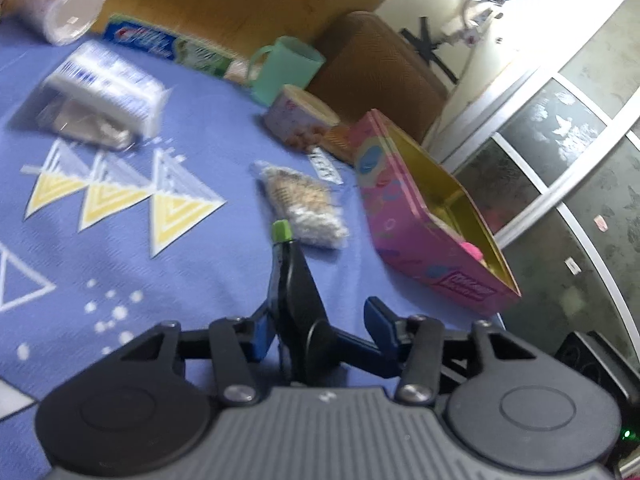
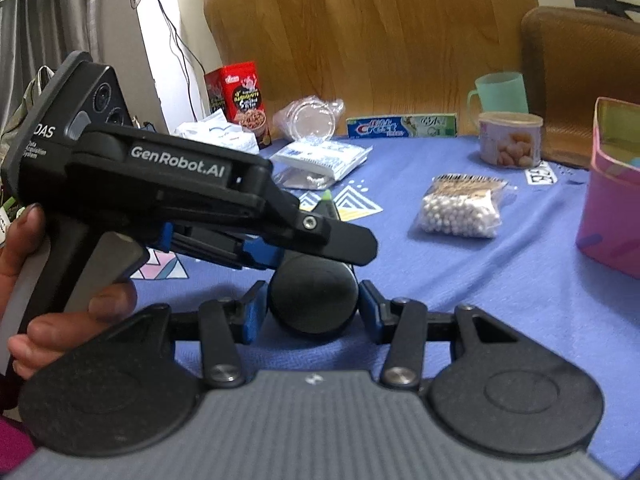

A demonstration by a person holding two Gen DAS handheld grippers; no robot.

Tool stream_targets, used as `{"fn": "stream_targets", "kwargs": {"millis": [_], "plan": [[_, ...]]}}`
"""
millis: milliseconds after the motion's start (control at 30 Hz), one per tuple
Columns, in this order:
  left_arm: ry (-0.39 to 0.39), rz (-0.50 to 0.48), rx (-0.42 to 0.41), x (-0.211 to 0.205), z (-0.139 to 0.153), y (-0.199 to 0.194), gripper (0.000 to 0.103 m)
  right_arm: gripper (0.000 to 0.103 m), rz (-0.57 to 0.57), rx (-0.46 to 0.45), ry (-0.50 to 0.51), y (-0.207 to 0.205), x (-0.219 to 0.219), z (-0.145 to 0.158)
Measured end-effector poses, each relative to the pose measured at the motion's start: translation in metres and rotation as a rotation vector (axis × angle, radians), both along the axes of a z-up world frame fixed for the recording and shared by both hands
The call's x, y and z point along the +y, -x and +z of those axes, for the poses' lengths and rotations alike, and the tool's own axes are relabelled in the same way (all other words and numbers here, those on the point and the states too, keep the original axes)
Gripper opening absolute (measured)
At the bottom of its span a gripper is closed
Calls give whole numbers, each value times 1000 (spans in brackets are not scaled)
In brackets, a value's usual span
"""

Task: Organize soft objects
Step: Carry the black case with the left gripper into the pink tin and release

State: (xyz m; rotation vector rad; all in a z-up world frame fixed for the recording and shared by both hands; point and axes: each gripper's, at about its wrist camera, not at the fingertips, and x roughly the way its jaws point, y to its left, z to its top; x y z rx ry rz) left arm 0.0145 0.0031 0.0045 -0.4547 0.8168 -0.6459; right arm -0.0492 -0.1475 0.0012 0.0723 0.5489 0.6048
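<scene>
Cotton swabs beside pink tin

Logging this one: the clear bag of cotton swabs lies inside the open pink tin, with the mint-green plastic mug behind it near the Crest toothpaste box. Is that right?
Not quite. The clear bag of cotton swabs lies on the blue patterned tablecloth beside the open pink tin, not inside it, as the right wrist view shows. The mint-green plastic mug does stand behind it, near the Crest toothpaste box.

I see a mint mug beside a Crest toothpaste box at the table's far edge. A red snack box stands upright further left.
</scene>
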Motion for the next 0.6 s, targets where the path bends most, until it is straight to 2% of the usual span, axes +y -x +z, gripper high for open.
{"fn": "stream_targets", "kwargs": {"millis": [333,600], "plan": [[-10,-66,-82,-32,31,-10,47,51,-68,-99,-15,4,-20,18],[-33,-153,-164,-77,61,-26,47,51,-157,-193,-7,3,-48,38]]}}
